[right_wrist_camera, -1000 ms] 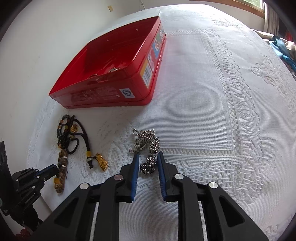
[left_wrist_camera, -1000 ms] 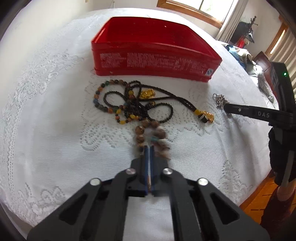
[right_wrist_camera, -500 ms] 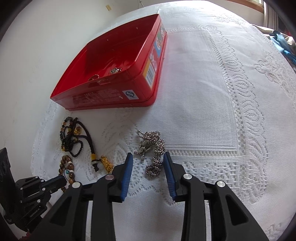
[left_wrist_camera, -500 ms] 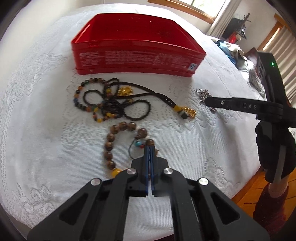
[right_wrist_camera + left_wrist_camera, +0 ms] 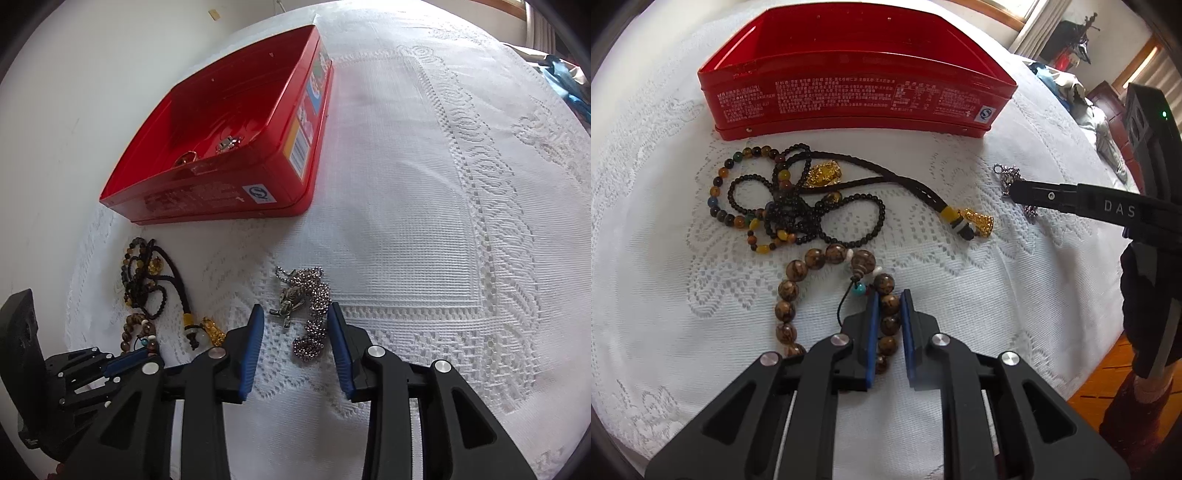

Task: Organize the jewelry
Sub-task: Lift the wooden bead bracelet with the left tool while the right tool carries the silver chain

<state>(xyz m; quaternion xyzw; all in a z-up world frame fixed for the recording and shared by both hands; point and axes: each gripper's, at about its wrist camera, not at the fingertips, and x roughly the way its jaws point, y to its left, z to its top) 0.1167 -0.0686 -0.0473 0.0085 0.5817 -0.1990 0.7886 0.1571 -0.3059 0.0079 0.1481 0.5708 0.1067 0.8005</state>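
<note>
The brown wooden bead bracelet (image 5: 827, 291) is lying on the white lace tablecloth (image 5: 657, 280), and one side of its loop is running straight up between the blue pads of the left gripper (image 5: 889, 306). Those jaws are opening, standing narrow, with the beads between them; whether the pads are touching the beads I cannot tell. Just beyond the bracelet, a tangle of dark bead strands (image 5: 798, 206) and a cord with a gold charm (image 5: 977, 223) are sprawling toward the red tin box (image 5: 857, 99), which is sitting open farther back on the cloth.

The silver chain necklace (image 5: 306, 310) is lying bunched on the lace, well apart from the bead pile, near the box's corner. The right gripper (image 5: 297, 323) is straddling it: its jaws are opening, moderately wide, and the chain is sitting between the pads, nearer the right-hand one, with neither pad pressing on it. Two small metal pieces (image 5: 229, 142) are resting inside the box.
</note>
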